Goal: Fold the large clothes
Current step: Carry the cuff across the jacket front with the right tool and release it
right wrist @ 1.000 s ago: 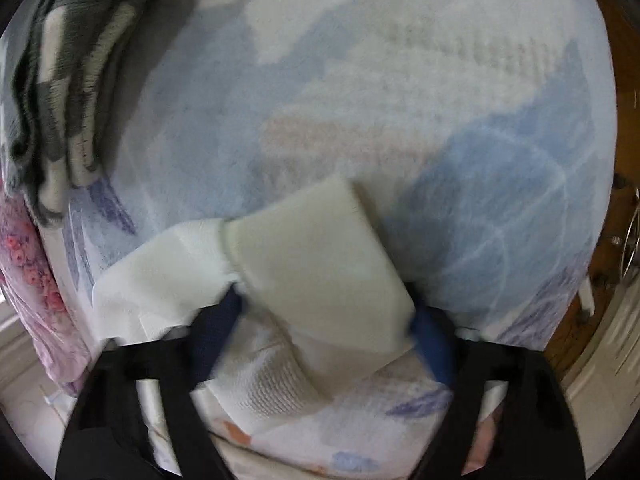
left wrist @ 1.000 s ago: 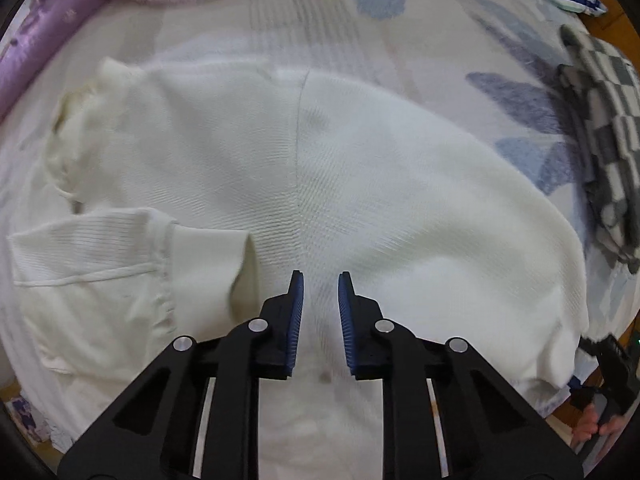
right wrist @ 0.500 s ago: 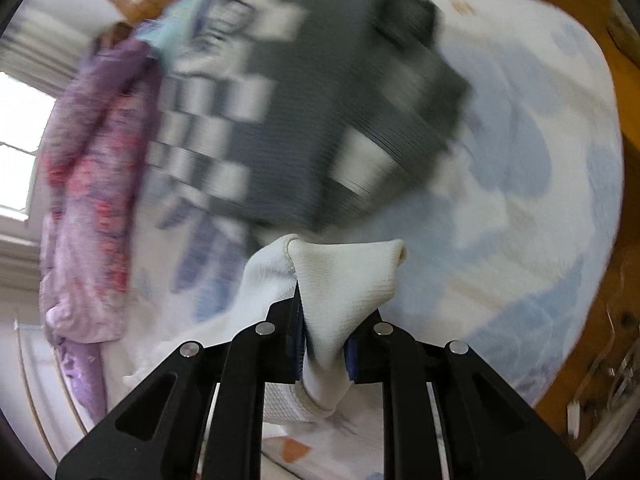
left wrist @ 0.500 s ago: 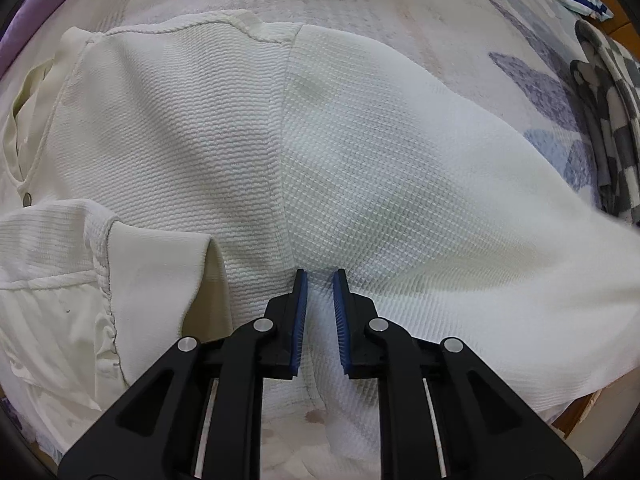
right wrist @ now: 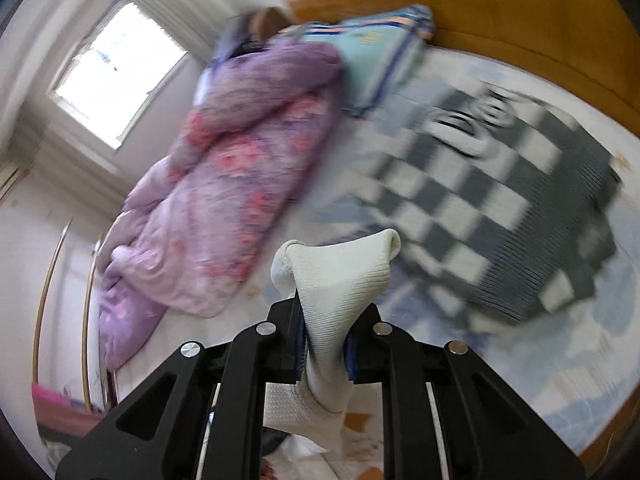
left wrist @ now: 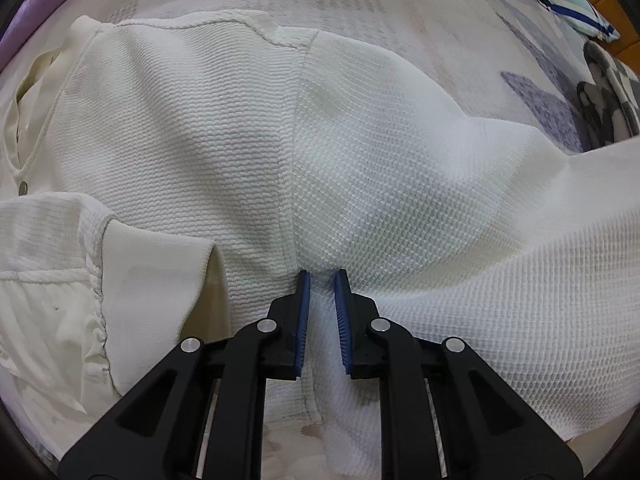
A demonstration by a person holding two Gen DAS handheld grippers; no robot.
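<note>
A large white textured sweater (left wrist: 224,136) lies spread on the bed. One sleeve (left wrist: 120,264) is folded across its body at the left. My left gripper (left wrist: 320,280) pinches a fold of the sweater at the underarm seam, its jaws narrowly apart with cloth between them. The other sleeve (left wrist: 560,248) stretches off to the right, lifted. In the right wrist view my right gripper (right wrist: 324,320) is shut on that sleeve's cuff (right wrist: 340,264), held up above the bed.
A grey and white checked sweater (right wrist: 500,216) lies on the bed at the right, and also shows in the left wrist view (left wrist: 608,92). A purple and pink quilt (right wrist: 224,184) lies along the far side. A turquoise pillow (right wrist: 376,60) sits by the wooden headboard (right wrist: 500,8).
My right gripper closed on the cuff and lifted it, swinging up over the bed. My left gripper moved down onto the sweater and closed on the underarm fold.
</note>
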